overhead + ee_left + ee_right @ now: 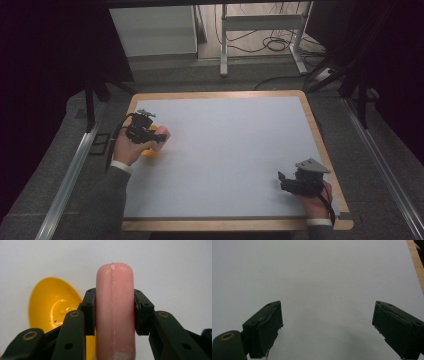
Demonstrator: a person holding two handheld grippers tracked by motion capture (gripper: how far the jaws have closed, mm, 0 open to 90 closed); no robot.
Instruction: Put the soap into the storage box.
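Near the desk's [315,130] left edge, the left tongs [113,312] are clamped across the middle of a pink toy sausage [114,300] above a yellow dish [51,307]; it looks light, smooth, likely slippery, so mid-length suits, while the right tongs [327,325] stand apart, empty.

No writing, label, brand, number or sign can be read anywhere in these views.
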